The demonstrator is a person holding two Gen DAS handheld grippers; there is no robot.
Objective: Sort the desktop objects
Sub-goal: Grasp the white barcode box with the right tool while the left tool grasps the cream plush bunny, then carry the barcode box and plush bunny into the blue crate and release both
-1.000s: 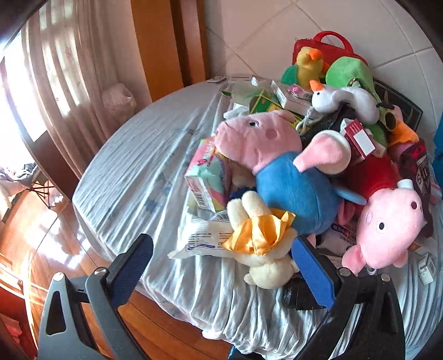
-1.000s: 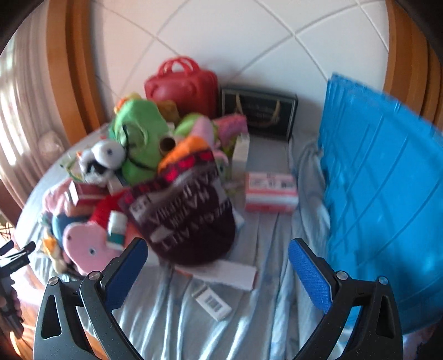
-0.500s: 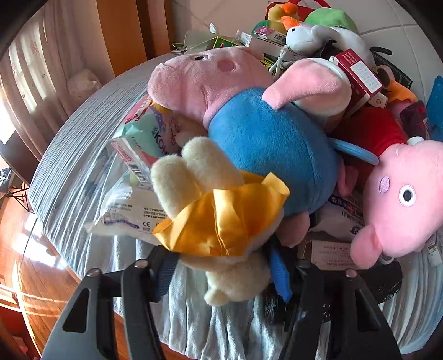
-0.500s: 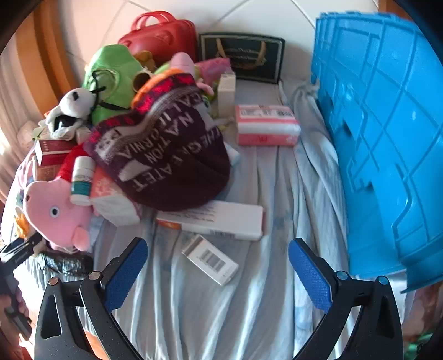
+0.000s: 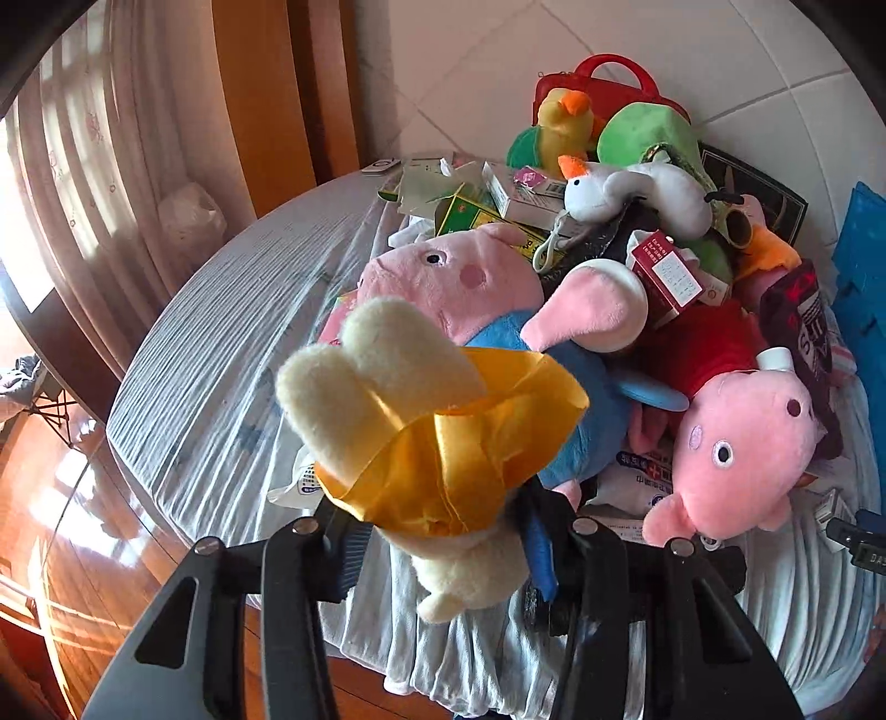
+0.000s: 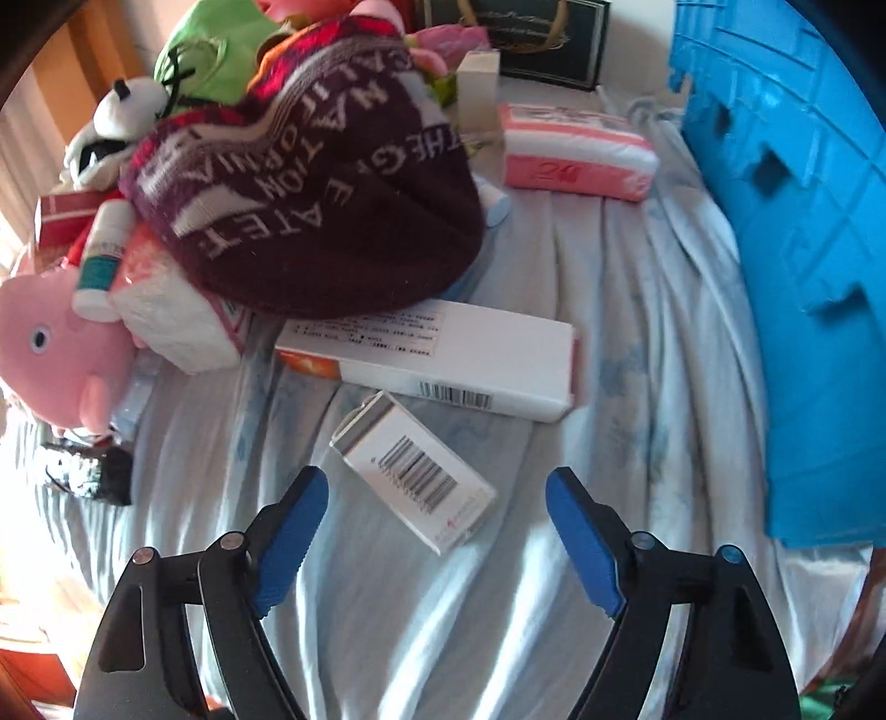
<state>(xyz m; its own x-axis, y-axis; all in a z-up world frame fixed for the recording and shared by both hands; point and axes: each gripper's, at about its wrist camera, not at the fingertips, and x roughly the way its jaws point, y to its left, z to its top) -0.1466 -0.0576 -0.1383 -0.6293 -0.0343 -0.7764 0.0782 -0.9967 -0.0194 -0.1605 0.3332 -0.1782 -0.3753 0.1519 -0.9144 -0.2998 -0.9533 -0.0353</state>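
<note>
Cream plush rabbit [image 5: 410, 443] clamped in left gripper [image 5: 443, 559], right gripper [image 6: 437, 531] spread

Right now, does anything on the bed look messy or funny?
Yes. The toys and boxes lie in one jumbled heap: a maroon knit hat sprawls over a long white box, and the blue crate stands tipped on its side.

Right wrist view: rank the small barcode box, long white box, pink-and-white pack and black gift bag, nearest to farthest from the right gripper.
1. small barcode box, between the open fingers' tips
2. long white box, just beyond
3. pink-and-white pack, farther, right
4. black gift bag, at the back
</note>
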